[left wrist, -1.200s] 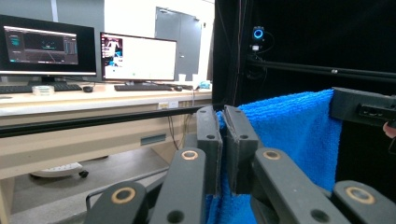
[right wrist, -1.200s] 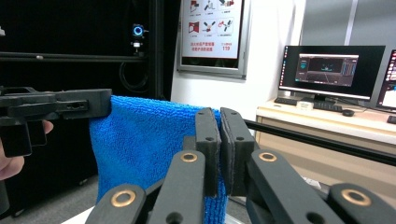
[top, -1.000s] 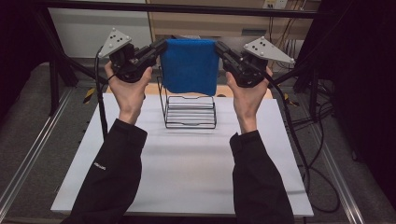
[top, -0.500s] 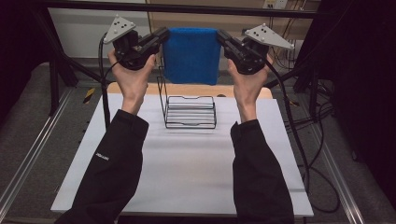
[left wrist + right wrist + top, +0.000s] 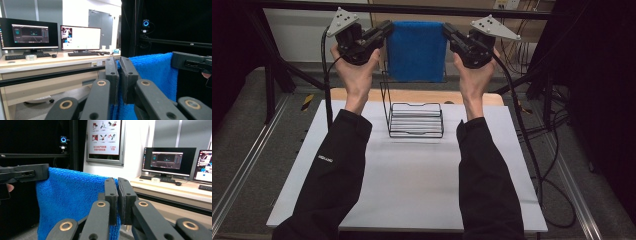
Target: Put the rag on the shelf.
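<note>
A blue terry-cloth towel (image 5: 417,50), nubbly and soft, hangs flat as a rectangle in the air above the far end of the table, stretched by its two top corners. The left gripper (image 5: 384,31) has its black jaws clamped on the towel's left top corner, and the right gripper (image 5: 448,31) is pinched tight on the right top corner; in each gripper view the padded jaws meet with only the pile of the cloth between them. Both grippers are hard black plastic with brass-coloured pivot rings and a grey three-cornered plate on top.

Below the towel stands a black wire rack (image 5: 414,117), thin rods bent into a tall back frame and a ribbed base. It rests on a smooth matte white table (image 5: 412,190) with a bare wooden strip at its far edge. Grey carpet, metal rails and loose black cables surround the table; beyond it, monitors sit on a pale desk.
</note>
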